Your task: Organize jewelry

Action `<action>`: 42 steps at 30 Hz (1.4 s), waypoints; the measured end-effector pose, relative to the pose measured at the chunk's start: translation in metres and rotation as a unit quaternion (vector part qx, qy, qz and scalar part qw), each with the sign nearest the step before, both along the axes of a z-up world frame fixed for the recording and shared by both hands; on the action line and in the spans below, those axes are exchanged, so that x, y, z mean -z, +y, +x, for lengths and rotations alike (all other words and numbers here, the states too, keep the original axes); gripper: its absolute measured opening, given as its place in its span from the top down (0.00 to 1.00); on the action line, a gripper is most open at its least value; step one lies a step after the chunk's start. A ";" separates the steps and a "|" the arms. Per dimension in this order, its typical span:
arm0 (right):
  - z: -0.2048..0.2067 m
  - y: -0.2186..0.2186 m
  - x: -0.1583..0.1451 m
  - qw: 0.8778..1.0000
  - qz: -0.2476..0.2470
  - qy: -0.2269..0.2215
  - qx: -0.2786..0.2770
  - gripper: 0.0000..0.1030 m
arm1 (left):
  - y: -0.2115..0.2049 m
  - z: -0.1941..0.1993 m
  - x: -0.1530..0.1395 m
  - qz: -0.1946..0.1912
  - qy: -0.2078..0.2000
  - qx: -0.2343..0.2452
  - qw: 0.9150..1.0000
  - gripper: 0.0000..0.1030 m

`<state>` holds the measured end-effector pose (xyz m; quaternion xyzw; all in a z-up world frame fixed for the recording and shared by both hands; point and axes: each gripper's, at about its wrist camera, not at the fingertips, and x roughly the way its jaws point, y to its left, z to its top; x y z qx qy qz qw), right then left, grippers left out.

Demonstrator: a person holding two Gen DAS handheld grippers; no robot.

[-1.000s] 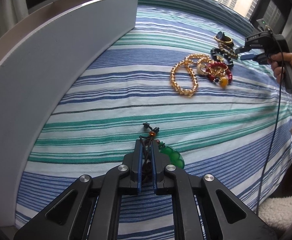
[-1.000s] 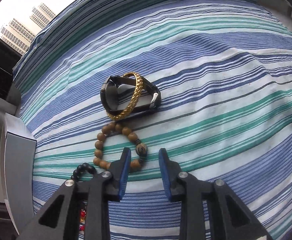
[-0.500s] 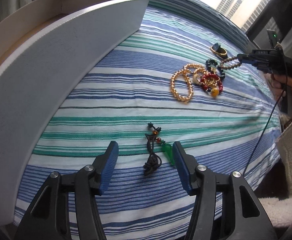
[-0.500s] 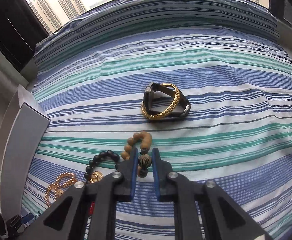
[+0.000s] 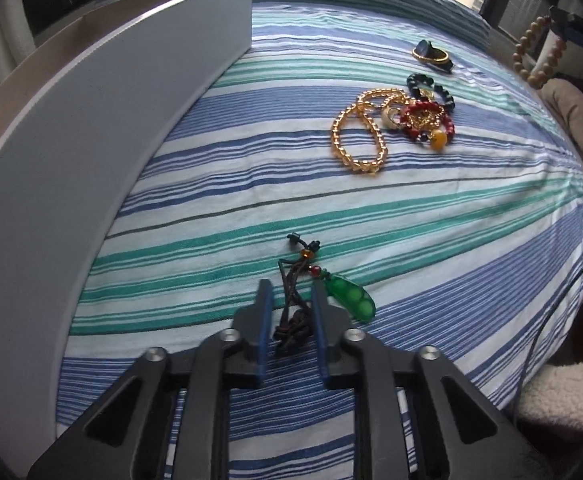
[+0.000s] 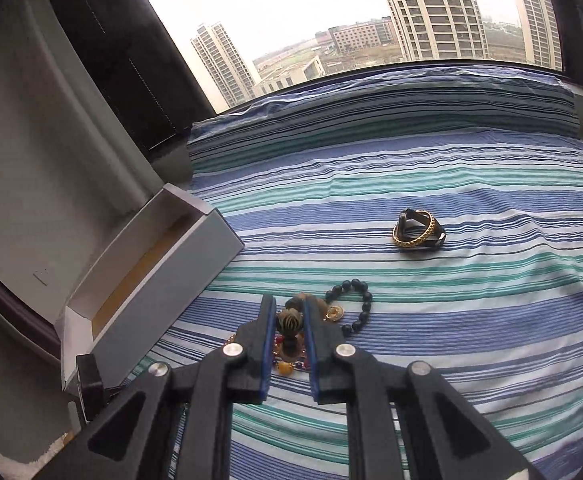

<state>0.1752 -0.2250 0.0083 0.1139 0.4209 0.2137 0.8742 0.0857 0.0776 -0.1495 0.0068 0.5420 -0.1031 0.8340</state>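
Note:
My left gripper (image 5: 290, 294) is partly open around the dark cord of a green pea-pod pendant necklace (image 5: 349, 298) lying on the striped bed; whether the pads touch the cord is unclear. My right gripper (image 6: 288, 312) is shut on a wooden bead bracelet (image 6: 289, 320) and holds it in the air; the bracelet hangs at the upper right of the left wrist view (image 5: 539, 54). On the bed lie a gold bead chain (image 5: 357, 134), a red bead bracelet (image 5: 425, 120), a black bead bracelet (image 6: 351, 306) and a gold bangle on a dark band (image 6: 417, 232).
An open white box (image 6: 147, 276) stands along the left edge of the bed; its long wall (image 5: 91, 152) fills the left of the left wrist view. A window with tower blocks lies beyond the bed. A fleecy cushion (image 5: 563, 396) sits off the bed's right side.
My right gripper closed on the wooden bead bracelet and lifted it off the bed. My left gripper let go of the pendant cord, opened wide, then narrowed around it again.

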 end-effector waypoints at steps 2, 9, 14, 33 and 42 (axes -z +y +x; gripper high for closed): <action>-0.010 0.011 -0.005 1.000 0.006 -0.004 -0.016 0.86 | 0.010 -0.001 -0.007 -0.034 0.002 -0.025 0.999 0.98; -0.027 0.068 -0.020 0.995 0.034 -0.002 -0.096 0.86 | 0.055 -0.020 -0.092 -0.128 -0.056 -0.085 0.987 0.99; -0.016 0.143 -0.047 0.983 0.041 -0.026 -0.176 0.87 | 0.104 -0.028 -0.173 -0.117 -0.114 -0.158 0.974 0.99; 0.094 0.380 0.050 0.956 -0.035 0.056 -0.285 0.85 | 0.237 0.059 -0.110 -0.001 -0.082 -0.329 0.941 0.95; 0.077 0.294 -0.026 0.972 -0.017 -0.042 -0.230 0.60 | 0.197 0.033 -0.150 0.034 -0.151 -0.300 0.941 0.11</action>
